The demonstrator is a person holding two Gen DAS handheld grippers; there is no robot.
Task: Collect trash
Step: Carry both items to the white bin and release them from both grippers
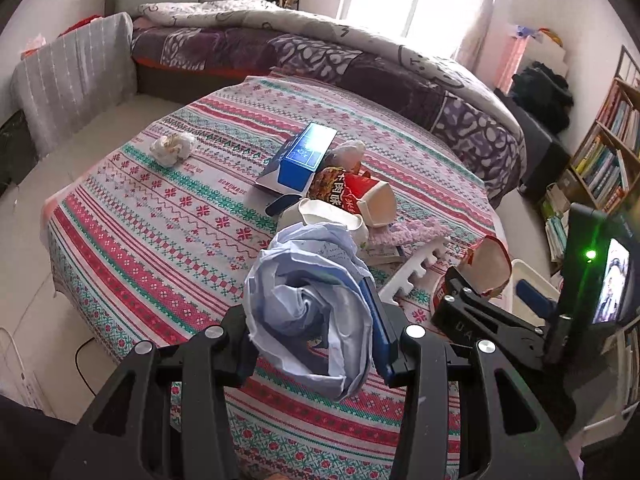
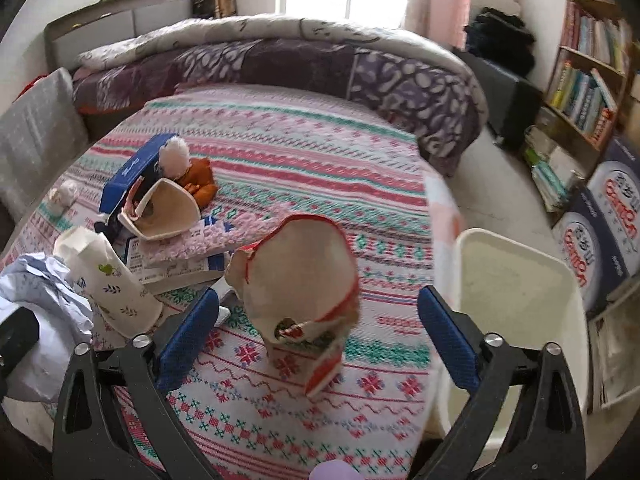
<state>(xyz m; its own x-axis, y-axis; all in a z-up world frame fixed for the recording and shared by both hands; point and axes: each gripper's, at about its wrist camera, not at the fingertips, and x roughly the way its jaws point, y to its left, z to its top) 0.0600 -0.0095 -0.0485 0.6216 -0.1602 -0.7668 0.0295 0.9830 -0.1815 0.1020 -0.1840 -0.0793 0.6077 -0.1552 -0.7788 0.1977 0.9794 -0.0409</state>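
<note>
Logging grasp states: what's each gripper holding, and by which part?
Left gripper: shut on the crumpled pale blue-white paper wad, pinched across its lower middle. Right gripper: open around the torn red-rimmed paper cup, holding nothing.

The cloth [image 1: 160, 208] over the surface carries bands of red, teal, pink and white with snowflake and zigzag motifs. The crumpled paper [image 1: 308, 304] is pale blue-white. The box [image 1: 300, 160] is blue with white sides. The torn cup [image 2: 296, 280] is beige inside with a red rim; the second cup [image 2: 168, 208] is likewise. The bin [image 2: 516, 304] is cream. The left gripper [image 1: 320, 352] and right gripper [image 2: 320, 340] are black with blue pads. The quilt [image 1: 320, 56] is purple with pale patterning.
</note>
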